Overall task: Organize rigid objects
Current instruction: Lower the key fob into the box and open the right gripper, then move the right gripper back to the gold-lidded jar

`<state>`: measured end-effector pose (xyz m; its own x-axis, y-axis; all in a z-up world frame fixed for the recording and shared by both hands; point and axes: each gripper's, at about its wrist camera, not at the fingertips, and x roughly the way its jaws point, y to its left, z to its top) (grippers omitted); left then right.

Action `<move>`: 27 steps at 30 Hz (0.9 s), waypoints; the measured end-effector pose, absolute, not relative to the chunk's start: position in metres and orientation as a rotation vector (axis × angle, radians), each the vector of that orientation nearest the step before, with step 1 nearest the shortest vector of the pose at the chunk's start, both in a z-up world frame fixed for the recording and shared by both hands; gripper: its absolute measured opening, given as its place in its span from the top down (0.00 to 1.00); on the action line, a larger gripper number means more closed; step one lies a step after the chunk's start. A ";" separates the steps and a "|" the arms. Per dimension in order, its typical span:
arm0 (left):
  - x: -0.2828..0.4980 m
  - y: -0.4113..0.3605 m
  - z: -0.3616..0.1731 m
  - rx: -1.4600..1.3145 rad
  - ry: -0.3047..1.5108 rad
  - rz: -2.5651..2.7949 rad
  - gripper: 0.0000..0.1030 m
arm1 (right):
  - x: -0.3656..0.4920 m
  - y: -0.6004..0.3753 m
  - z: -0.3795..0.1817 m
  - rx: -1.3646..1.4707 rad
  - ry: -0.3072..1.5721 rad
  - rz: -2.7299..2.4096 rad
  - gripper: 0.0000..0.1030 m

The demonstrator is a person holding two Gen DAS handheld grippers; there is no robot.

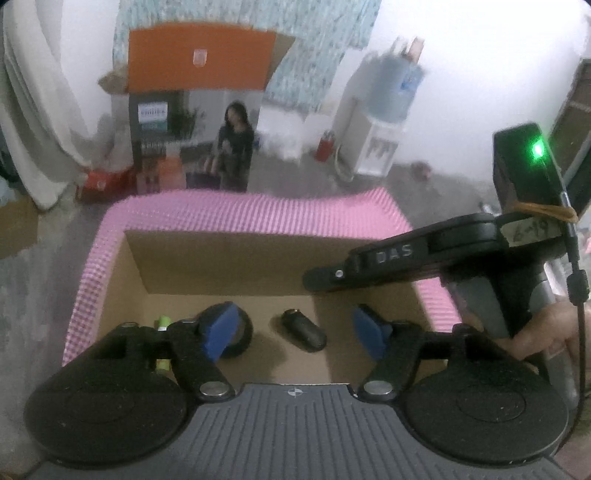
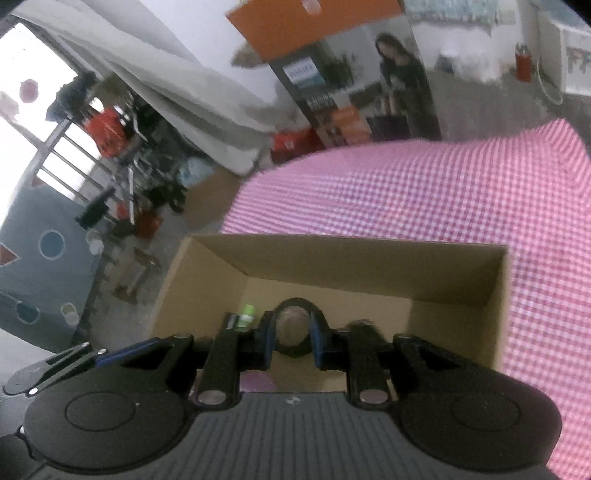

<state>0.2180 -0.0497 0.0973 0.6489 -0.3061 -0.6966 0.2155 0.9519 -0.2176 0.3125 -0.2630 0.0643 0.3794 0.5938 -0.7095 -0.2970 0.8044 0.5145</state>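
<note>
An open cardboard box stands on a pink checked cloth. On its floor lie a black oval fob, a black ring and a small green item. My left gripper hangs over the box, open, nothing between its blue pads; the fob shows in the gap below. My right gripper is above the box's right side, its pads nearly together, nothing held; the ring shows through the slit. A purple thing peeks out under it.
A hand holds the right gripper's handle. Beyond the cloth's far edge stand a printed carton with an orange top, a water dispenser and a red canister. Cluttered racks by a window lie to the left.
</note>
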 end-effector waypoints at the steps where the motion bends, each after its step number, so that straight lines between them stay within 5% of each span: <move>1: 0.209 -0.049 0.102 -0.126 0.792 -0.302 0.28 | 0.305 -0.267 0.071 0.335 1.016 0.587 0.79; 7: 0.162 -0.048 0.110 -0.167 0.713 -0.336 0.17 | 0.241 -0.300 0.097 0.419 0.887 0.641 0.77; 11: 0.131 -0.044 0.102 -0.168 0.698 -0.348 0.11 | 0.200 -0.323 0.096 0.487 0.826 0.656 0.58; 27: 0.066 -0.037 0.015 -0.093 0.842 -0.364 0.09 | 0.102 -0.324 0.014 0.663 0.828 0.645 0.57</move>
